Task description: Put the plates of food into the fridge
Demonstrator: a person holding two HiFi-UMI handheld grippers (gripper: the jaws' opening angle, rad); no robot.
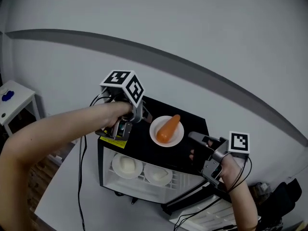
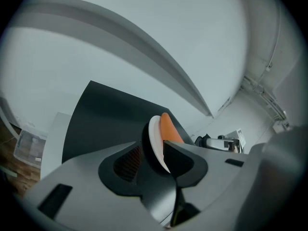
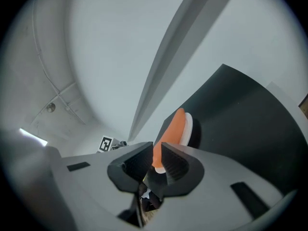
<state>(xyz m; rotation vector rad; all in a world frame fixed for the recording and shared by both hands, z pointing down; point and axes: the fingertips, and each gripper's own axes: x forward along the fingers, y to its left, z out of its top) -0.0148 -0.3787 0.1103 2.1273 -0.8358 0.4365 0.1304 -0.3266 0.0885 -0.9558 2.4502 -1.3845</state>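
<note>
A white plate (image 1: 156,133) bearing an orange carrot (image 1: 168,128) sits on the black top of a small fridge (image 1: 139,148). My left gripper (image 1: 144,115) is at the plate's left rim with its jaws wide apart; in the left gripper view the plate's edge (image 2: 155,138) and the carrot (image 2: 169,129) show between the jaws of the left gripper (image 2: 149,160), and the pads do not press on it. My right gripper (image 1: 195,138) hovers just right of the plate, jaws a narrow gap apart and empty. From the right gripper (image 3: 156,165) the carrot (image 3: 172,129) lies straight ahead.
The fridge door (image 1: 192,201) hangs open toward the lower right. Two white plates of pale food (image 1: 126,166) (image 1: 158,174) rest on the wire shelf inside. A white side table (image 1: 19,102) with a blue item (image 1: 6,96) stands at the far left. A grey wall runs behind.
</note>
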